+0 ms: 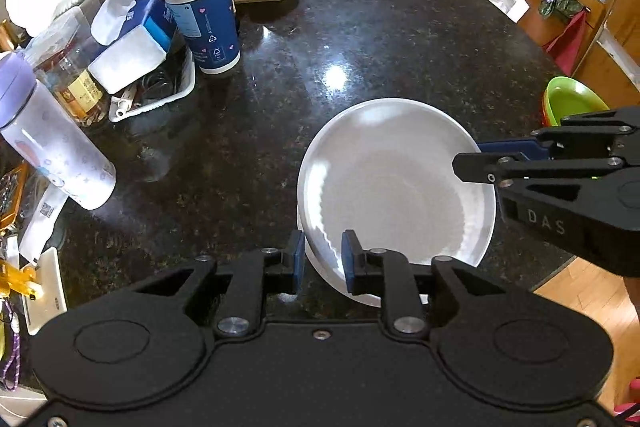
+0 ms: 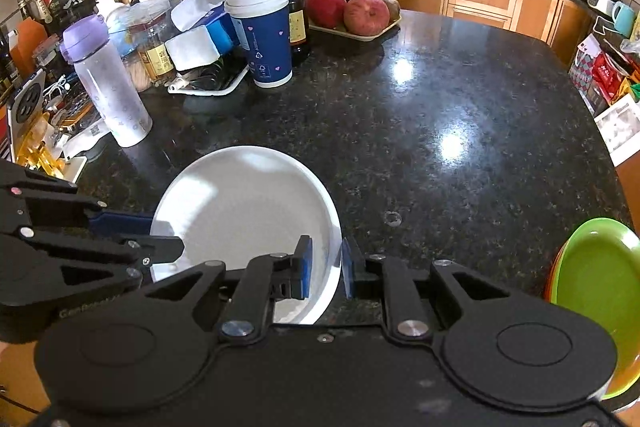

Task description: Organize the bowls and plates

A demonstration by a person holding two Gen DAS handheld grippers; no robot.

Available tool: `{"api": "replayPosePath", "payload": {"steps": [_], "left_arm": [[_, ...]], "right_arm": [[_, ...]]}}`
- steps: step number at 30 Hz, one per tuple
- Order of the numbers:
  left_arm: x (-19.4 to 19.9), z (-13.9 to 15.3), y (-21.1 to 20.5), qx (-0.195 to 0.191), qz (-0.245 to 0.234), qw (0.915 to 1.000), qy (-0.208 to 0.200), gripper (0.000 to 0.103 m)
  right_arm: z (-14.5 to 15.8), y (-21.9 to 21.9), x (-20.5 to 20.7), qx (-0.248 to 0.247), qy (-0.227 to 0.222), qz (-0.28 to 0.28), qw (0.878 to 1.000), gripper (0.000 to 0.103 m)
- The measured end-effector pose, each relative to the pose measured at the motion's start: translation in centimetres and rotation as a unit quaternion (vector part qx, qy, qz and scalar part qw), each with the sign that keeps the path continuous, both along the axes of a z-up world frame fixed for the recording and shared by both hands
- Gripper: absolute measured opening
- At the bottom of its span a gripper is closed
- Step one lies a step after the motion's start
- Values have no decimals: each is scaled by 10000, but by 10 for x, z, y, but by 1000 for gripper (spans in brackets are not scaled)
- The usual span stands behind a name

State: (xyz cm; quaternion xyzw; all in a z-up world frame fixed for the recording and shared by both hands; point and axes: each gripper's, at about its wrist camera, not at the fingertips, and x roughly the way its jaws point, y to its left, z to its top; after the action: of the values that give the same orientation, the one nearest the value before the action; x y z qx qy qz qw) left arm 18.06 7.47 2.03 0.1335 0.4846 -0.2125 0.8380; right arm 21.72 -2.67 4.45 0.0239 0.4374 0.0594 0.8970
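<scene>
A white plate (image 1: 400, 179) (image 2: 240, 207) lies on the dark granite counter (image 1: 360, 39). My left gripper (image 1: 322, 247) straddles the plate's near left rim, with the blue pads (image 1: 297, 251) standing on either side and a small gap showing, so it is open. My right gripper (image 2: 325, 255) straddles the opposite rim the same way, its pads not pressing, also open. Each gripper shows in the other's view: the right one (image 1: 468, 157) at the plate's right edge, the left one (image 2: 160, 233) at its left edge. A stack of green and orange plates (image 2: 600, 267) (image 1: 572, 99) sits at the counter's right edge.
At the back left stand a blue paper cup (image 2: 264, 35), a purple-lidded bottle (image 2: 108, 87), a white tray of clutter (image 2: 212, 83) and apples on a tray (image 2: 360, 15). The counter's curved edge (image 1: 560, 267) drops to a wooden floor on the right.
</scene>
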Motion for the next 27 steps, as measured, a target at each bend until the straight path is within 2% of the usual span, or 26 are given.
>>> {"api": "replayPosePath", "payload": {"steps": [5, 18, 27], "left_arm": [[0, 4, 1, -41, -52, 10000, -41, 30], [-12, 7, -2, 35, 18, 9989, -463, 30], [-29, 9, 2, -54, 292, 9963, -804, 30]], "right_arm": [[1, -1, 1, -6, 9, -14, 10000, 19], [2, -1, -5, 62, -108, -40, 9999, 19], [8, -1, -30, -27, -510, -77, 9987, 19]]}}
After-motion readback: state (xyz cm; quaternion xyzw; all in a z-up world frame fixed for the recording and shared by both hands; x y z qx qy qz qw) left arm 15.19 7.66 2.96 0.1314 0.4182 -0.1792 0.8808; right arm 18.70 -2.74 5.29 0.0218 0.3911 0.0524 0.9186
